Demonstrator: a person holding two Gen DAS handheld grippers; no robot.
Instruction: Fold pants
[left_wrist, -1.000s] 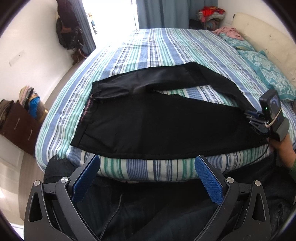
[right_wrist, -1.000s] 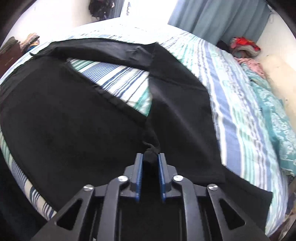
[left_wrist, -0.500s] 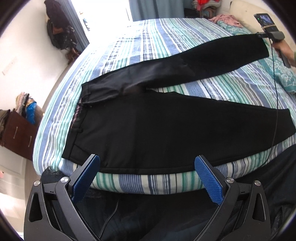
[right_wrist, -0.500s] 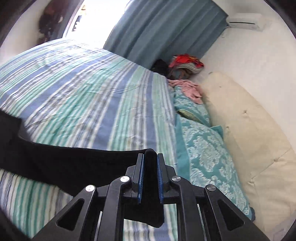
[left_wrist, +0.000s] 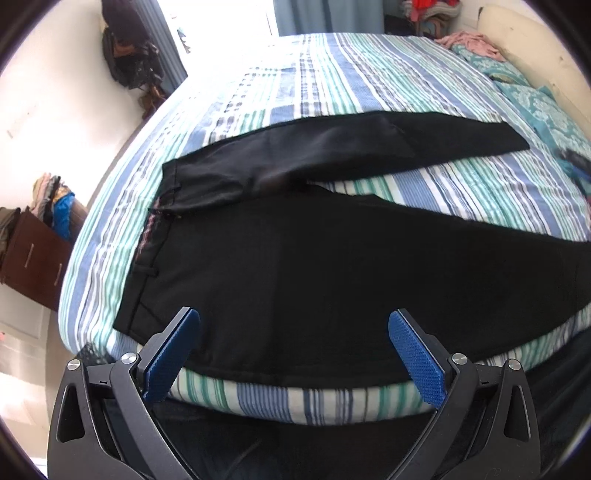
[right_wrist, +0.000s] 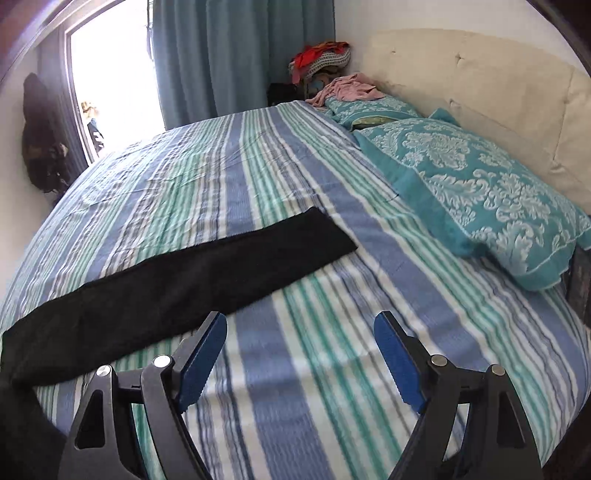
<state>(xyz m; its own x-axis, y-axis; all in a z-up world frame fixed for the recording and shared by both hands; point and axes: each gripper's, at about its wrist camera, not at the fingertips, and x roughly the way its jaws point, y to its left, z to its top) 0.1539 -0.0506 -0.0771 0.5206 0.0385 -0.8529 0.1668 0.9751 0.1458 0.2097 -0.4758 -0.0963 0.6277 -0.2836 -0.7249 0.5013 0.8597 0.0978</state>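
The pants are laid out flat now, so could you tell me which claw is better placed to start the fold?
Probably the right claw: open, it hovers beside the far leg, ready to carry that leg over the near leg. The left claw, also open, faces the near leg's edge.

Pants (left_wrist: 332, 273) plain black, pinkish lining along the waistband at left of frame. Bed (left_wrist: 332, 74) sheet striped blue, teal-green and white. Pillows (right_wrist: 476, 192) at right teal with white damask print. Headboard (right_wrist: 480, 88) cream. Curtain (right_wrist: 229, 55) upper centre grey-blue. Left hand-held gripper (left_wrist: 293, 354) and right hand-held gripper (right_wrist: 300, 360) black, blue pads. Dresser (left_wrist: 31, 254) at left dark brown.
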